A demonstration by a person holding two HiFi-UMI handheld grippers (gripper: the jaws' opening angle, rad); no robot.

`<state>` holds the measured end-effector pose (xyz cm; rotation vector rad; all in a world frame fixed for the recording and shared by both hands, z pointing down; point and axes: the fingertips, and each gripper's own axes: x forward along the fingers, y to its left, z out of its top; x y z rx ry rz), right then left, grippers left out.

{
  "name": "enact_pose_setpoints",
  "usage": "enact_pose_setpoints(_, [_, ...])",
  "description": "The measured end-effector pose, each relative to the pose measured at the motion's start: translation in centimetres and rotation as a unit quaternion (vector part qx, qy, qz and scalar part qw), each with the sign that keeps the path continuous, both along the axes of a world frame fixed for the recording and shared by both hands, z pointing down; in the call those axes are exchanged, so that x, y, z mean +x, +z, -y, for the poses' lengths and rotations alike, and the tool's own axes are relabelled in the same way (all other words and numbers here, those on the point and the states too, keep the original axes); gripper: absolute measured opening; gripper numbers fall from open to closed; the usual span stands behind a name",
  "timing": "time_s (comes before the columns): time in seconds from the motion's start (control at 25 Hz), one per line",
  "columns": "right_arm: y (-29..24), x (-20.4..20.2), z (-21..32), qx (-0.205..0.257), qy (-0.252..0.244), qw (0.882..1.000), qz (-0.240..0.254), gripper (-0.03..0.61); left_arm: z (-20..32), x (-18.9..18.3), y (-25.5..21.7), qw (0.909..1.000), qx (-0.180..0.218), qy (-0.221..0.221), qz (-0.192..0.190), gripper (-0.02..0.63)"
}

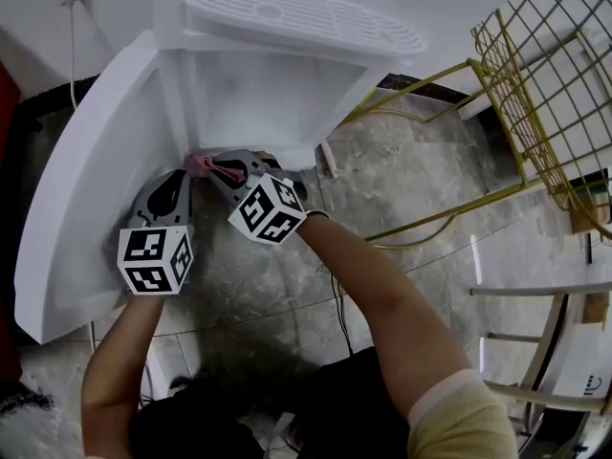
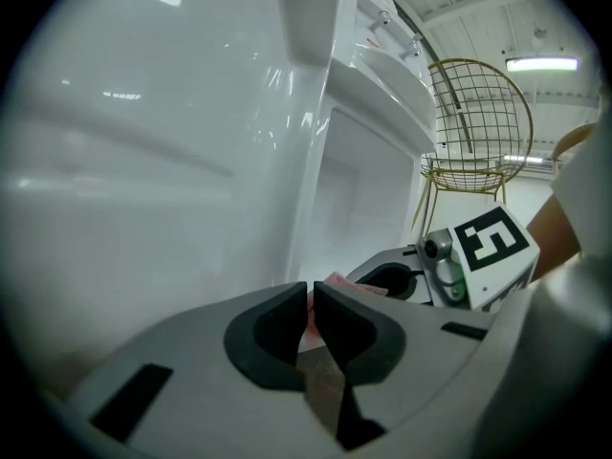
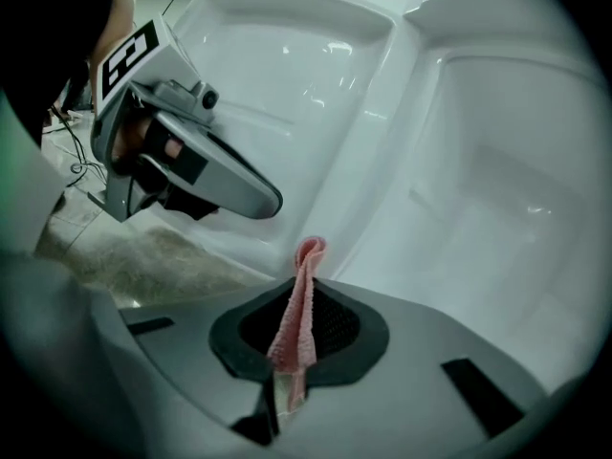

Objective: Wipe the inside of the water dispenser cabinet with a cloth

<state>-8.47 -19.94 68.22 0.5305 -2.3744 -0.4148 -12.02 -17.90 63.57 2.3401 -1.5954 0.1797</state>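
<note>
The right gripper (image 3: 304, 299) clamped the pink cloth (image 3: 295, 338), the cabinet (image 3: 497, 189) ahead of it; beside it, the left gripper (image 2: 311, 306) was closed, empty.

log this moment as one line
right gripper: shut on pink cloth | left gripper: shut, beside it | cabinet door: open
</note>
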Motion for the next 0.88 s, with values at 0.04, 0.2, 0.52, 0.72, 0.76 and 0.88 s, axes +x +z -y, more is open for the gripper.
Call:
enact_pose_setpoints(0.04, [0.7, 0.1, 0.3, 0.004, 0.005, 1.000, -0.015, 0.029, 0.0, -0.1, 0.0, 1.0000, -0.001, -0.001, 0.000, 0.018])
enact_pose_setpoints(0.2, [3.1, 1.1, 1.5, 0.033, 0.019, 0.996, -0.082, 0.029, 0.1, -0.7, 0.2, 1.0000, -0.003, -0.006, 0.003, 0.018])
enact_pose_setpoints(0.52, [4.0, 3.7, 2.7, 0.055, 0.043, 0.989, -0.131, 0.029, 0.2, -0.2, 0.2, 1.0000, -0.005, 0.002, -0.002, 0.018])
enact_pose_setpoints(0.72, [4.6, 6.9, 3.0, 0.060, 0.061, 0.984, -0.158, 0.028, 0.1, 0.6, 0.3, 1.0000, -0.005, 0.007, -0.002, 0.018])
enact_pose_setpoints(0.76, [4.6, 7.5, 3.0, 0.060, 0.066, 0.983, -0.162, 0.029, 0.2, 0.8, 0.3, 0.9999, -0.005, 0.009, -0.002, 0.018])
enact_pose_setpoints(0.88, [4.8, 9.4, 3.2, 0.061, 0.078, 0.980, -0.174, 0.029, 0.1, 1.5, 0.2, 0.9999, -0.004, 0.015, 0.000, 0.018])
